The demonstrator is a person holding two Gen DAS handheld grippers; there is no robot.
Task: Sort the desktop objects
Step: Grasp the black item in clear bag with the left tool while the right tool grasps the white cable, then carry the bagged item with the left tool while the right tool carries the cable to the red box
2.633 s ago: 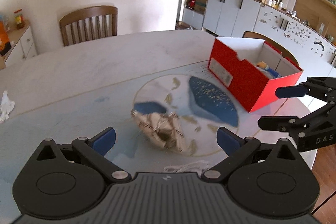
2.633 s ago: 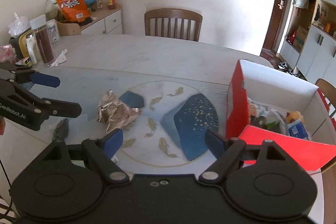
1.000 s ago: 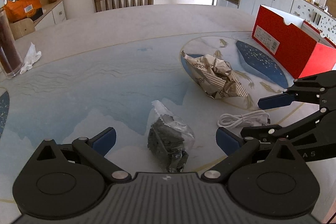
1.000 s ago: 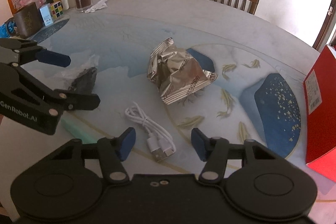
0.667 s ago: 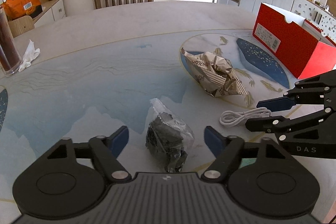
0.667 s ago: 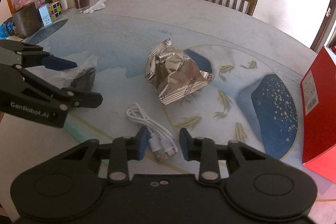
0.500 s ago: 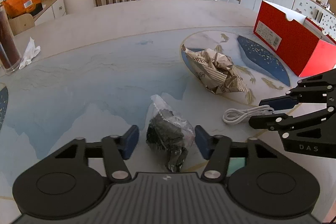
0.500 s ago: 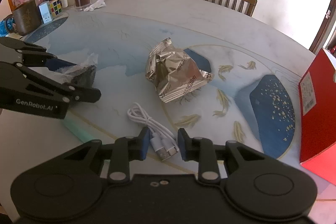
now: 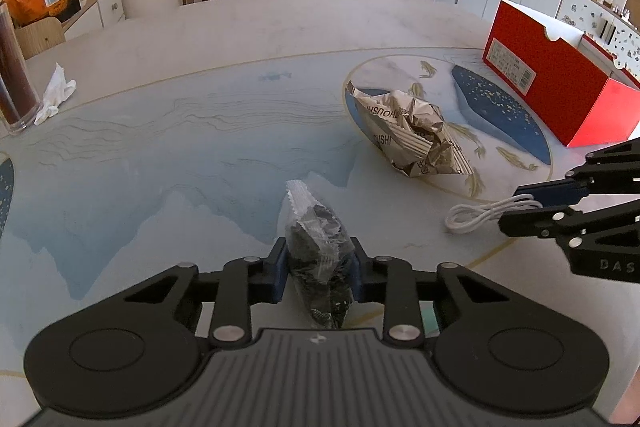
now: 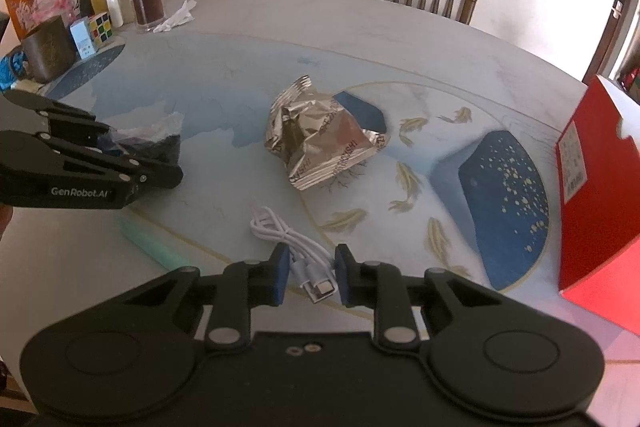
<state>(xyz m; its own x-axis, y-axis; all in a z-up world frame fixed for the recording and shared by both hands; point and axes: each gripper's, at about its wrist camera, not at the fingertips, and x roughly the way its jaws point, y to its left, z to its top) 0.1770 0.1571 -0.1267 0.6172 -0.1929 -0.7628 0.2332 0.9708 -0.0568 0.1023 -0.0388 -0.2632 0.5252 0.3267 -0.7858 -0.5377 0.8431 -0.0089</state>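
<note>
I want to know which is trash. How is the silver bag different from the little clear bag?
The silver bag is shiny foil, crumpled and bigger; the clear bag is see-through with dark stuff inside. The silver bag lies free on the table; the clear bag is pinched in the left gripper. Both are crinkly wrappers.
</note>
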